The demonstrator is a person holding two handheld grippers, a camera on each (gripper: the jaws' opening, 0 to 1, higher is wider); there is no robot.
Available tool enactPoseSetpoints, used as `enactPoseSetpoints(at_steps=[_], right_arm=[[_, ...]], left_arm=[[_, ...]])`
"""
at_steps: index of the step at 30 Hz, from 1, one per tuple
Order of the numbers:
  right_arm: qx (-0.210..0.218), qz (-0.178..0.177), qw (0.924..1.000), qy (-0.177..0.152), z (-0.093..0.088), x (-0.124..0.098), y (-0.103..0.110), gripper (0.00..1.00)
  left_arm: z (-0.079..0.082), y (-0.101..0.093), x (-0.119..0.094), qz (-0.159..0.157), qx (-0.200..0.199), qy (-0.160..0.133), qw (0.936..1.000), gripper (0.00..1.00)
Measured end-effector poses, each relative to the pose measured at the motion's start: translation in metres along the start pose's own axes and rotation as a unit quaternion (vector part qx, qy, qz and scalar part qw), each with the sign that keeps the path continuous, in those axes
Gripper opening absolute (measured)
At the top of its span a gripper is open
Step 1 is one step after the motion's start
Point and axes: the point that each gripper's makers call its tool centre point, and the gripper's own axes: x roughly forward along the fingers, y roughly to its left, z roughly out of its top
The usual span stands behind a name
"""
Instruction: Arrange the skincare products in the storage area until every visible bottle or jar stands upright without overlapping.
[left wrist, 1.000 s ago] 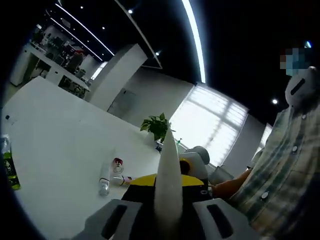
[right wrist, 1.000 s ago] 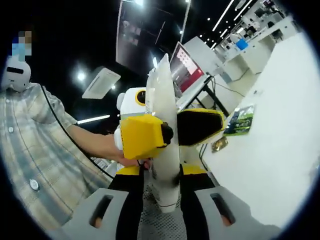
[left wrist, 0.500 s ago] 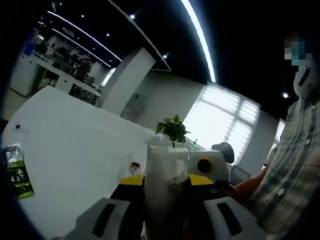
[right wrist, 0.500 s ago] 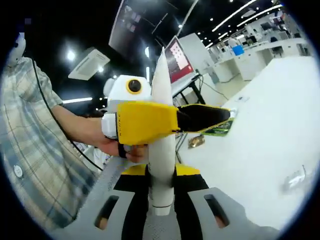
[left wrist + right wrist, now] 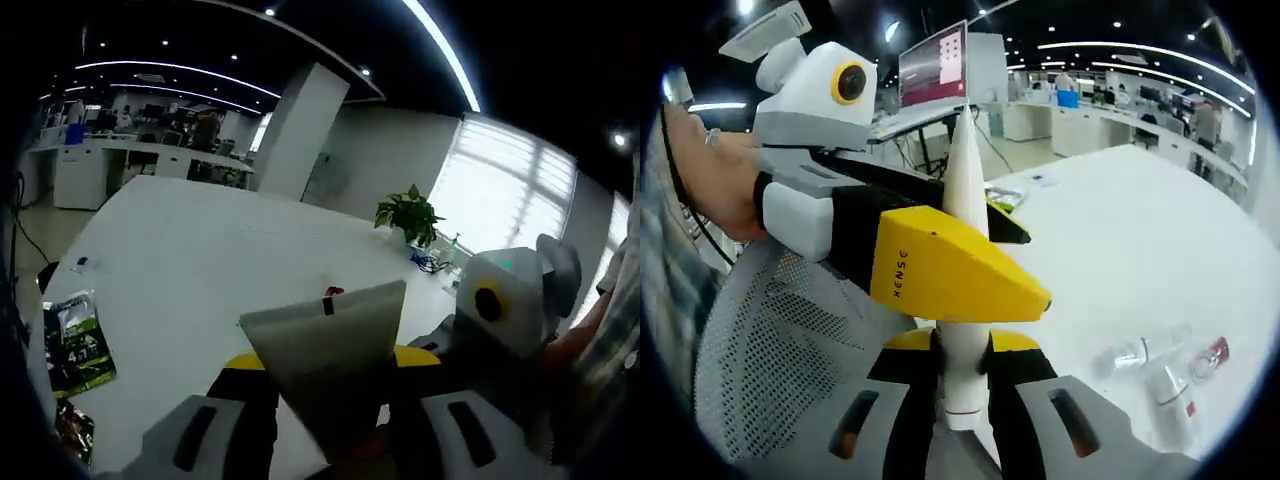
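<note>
Now both grippers clamp one white tube (image 5: 962, 250): the left gripper (image 5: 970, 275) near its crimped end, the right gripper (image 5: 962, 385) at its cap. Since a second ago it has swung toward the table (image 5: 1160, 260), where more bottles (image 5: 1160, 365) still lie toppled.

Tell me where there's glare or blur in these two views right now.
Left gripper view: the window behind the plant is blown out white, and the white tube between the jaws is soft, too close to focus. Right gripper view: the white table is washed bright, and the clear bottles lying on it smear near the fisheye edge.
</note>
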Motion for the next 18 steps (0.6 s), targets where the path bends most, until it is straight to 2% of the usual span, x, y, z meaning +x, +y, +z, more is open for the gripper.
enactPoseSetpoints(at_steps=[3,5,12,16,18], right_arm=[[-0.009,-0.011,0.9998,0.013,-0.0038,0.0007,-0.0014,0.16],[-0.014,-0.016,0.9996,0.019,-0.0036,0.0008,0.0002,0.16],[-0.054,-0.029,0.9980,0.014,0.0040,0.0026,0.0003,0.18],[-0.084,-0.027,0.9961,0.014,0.0038,0.0050,0.0020,0.20],[-0.080,-0.017,0.9966,0.007,0.0043,0.0049,0.0052,0.20]], left_arm=[[-0.0054,0.0011,0.0031,0.012,0.010,0.012,0.9998,0.44],[-0.0089,0.0021,0.0028,0.010,-0.008,0.023,0.9997,0.44],[-0.0004,0.0007,-0.0033,-0.003,0.030,0.008,0.9995,0.41],[-0.0001,-0.0006,-0.0038,0.000,0.049,0.007,0.9988,0.40],[-0.0001,-0.0018,-0.0041,-0.001,0.061,0.005,0.9981,0.39]])
